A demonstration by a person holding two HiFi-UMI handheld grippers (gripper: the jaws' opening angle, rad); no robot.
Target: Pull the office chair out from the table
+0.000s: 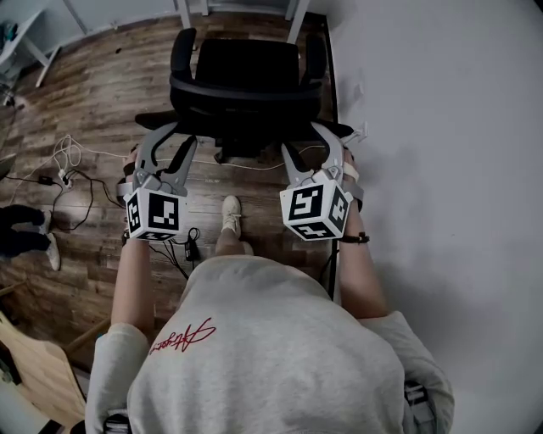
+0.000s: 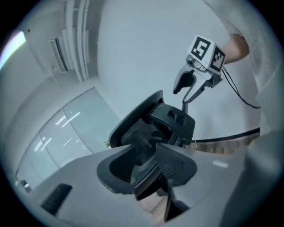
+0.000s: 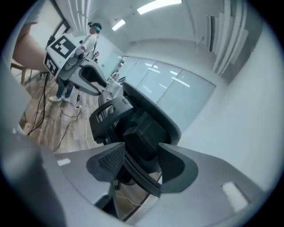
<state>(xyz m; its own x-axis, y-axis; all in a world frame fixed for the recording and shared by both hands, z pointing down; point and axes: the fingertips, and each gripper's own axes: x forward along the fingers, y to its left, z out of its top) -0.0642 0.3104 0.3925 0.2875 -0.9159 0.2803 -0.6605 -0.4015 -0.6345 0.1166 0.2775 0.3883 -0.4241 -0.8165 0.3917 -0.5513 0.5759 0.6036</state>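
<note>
The black office chair (image 1: 246, 72) stands on the wood floor with its back toward me, just in front of the white table legs (image 1: 295, 19). My left gripper (image 1: 176, 137) is at the backrest's left edge and my right gripper (image 1: 310, 140) is at its right edge. In the left gripper view the backrest frame (image 2: 148, 146) fills the gap between the jaws of the left gripper (image 2: 153, 170), and the pads press on it. The right gripper (image 3: 141, 166) likewise has its jaws closed on the frame (image 3: 142, 128). Each gripper shows in the other's view, the right one (image 2: 188, 91) and the left one (image 3: 95, 80).
A white wall (image 1: 441, 127) runs close along the right of the chair. Cables and a power strip (image 1: 64, 174) lie on the floor at the left. Another person's feet (image 1: 25, 233) stand at the left edge. My shoe (image 1: 231, 212) is behind the chair.
</note>
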